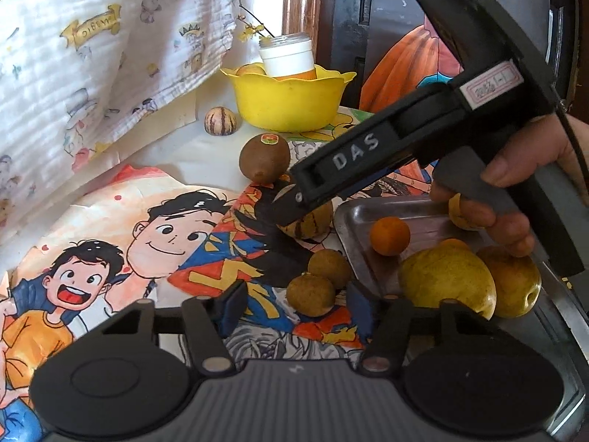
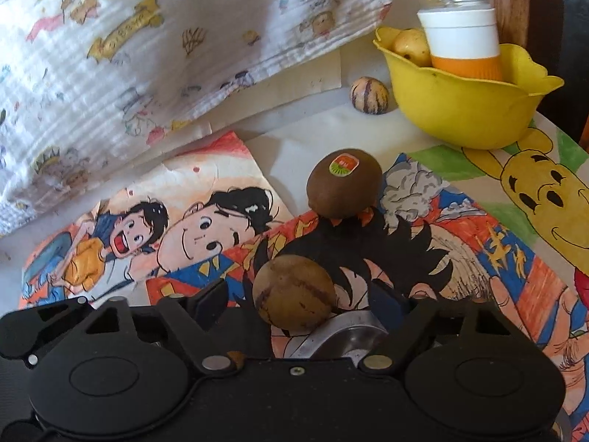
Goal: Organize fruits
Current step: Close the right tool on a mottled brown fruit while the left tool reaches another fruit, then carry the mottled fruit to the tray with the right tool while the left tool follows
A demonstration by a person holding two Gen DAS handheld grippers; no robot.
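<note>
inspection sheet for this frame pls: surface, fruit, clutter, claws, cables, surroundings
Surface: table covered with cartoon drawings.
Job's things: kiwi and striped fruit on the drawings; two small brown fruits; orange fruit and yellow fruits in the metal tray; another striped fruit beside the yellow bowl.
Clutter: white-and-orange jar in the bowl.
Claws: left claw open around the brown fruits; right claw open around the striped fruit.
Cables: nothing seen.
Surroundings: printed cloth, wooden frame.
</note>
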